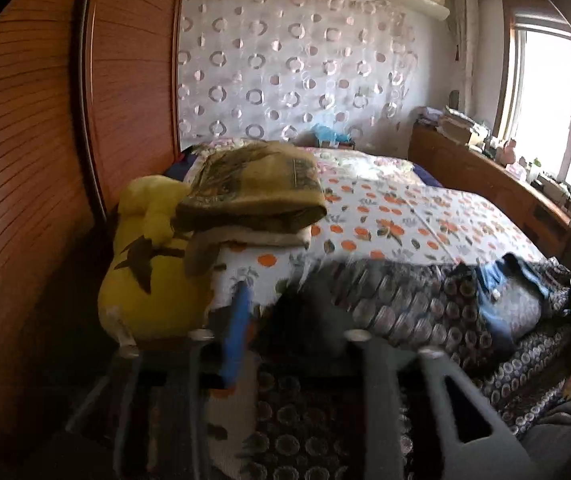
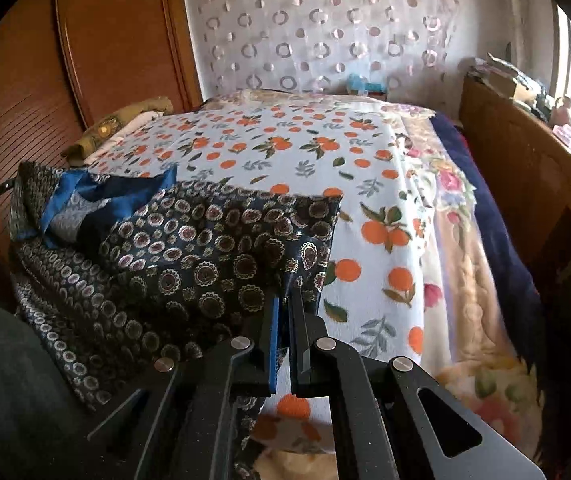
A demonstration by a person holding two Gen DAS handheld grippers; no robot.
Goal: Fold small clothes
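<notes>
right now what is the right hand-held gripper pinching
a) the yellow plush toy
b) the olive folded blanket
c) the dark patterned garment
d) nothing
c: in the right wrist view the right hand-held gripper has its fingers nearly closed on a corner of the dark patterned garment, which lies over the orange-print bedsheet.

Your right tongs (image 2: 284, 304) sit at the lower centre of the right wrist view, their two fingers nearly together, pinching cloth. Your left tongs (image 1: 281, 312) are blurred at the bottom of the left wrist view, fingers apart, cloth between them.
</notes>
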